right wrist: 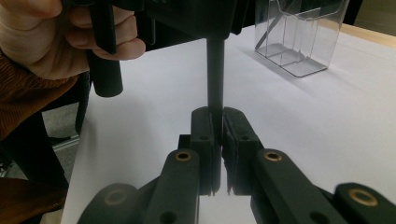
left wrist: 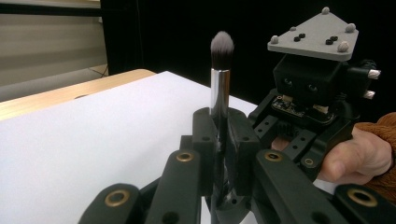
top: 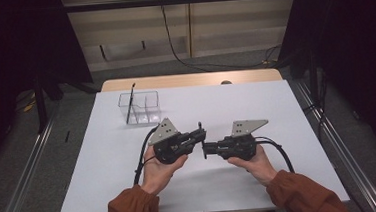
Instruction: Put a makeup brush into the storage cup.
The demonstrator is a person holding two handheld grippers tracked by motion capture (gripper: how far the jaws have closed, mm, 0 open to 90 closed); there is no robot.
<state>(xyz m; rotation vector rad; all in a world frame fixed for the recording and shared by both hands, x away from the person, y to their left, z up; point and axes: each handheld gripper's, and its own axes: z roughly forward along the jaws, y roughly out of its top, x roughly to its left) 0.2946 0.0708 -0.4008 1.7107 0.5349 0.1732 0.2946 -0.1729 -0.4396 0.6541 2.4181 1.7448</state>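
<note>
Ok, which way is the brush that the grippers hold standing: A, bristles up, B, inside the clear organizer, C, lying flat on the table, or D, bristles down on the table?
A: in the left gripper view the brush stands upright between the left gripper jaws, bristle tip on top, away from the organizer.

White table (top: pixel 276 110) lies bare right of and behind both grippers; clear compartment box (top: pixel 140 108), holding a dark stick (top: pixel 130 104), stands beyond the left gripper (top: pixel 200 133).
</note>
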